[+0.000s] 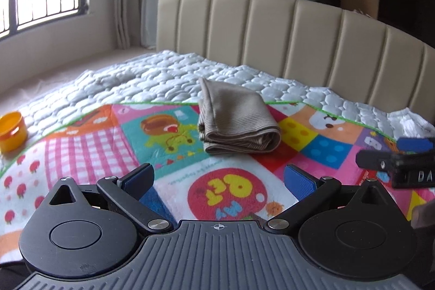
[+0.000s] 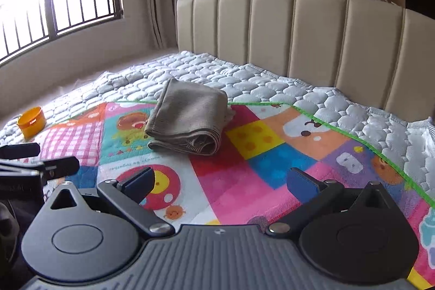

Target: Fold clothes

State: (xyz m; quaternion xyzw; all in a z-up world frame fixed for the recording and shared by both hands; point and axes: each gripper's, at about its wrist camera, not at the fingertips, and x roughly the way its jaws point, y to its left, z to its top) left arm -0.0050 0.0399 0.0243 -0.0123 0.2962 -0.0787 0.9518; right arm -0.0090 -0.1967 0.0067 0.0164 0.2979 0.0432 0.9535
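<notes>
Both grippers, left gripper [image 1: 218,175] and right gripper [image 2: 220,181], hover spread (empty) before the folded cloth [image 1: 236,121].

Both fisheye views sit low over the bed, each looking forward past its own hand-held gripper toward the padded headboard [image 1: 285,40]. The left wrist view sees the headboard from nearer its left end, and the right hand-held gripper [image 1: 399,165] enters at its right edge. The right wrist view stands further right of that, with the left hand-held gripper [image 2: 38,162] at its left edge. Both share the folded cloth [image 1: 236,121] in front of the headboard, the colourful mat [image 2: 272,154] and the window left of the headboard.
</notes>
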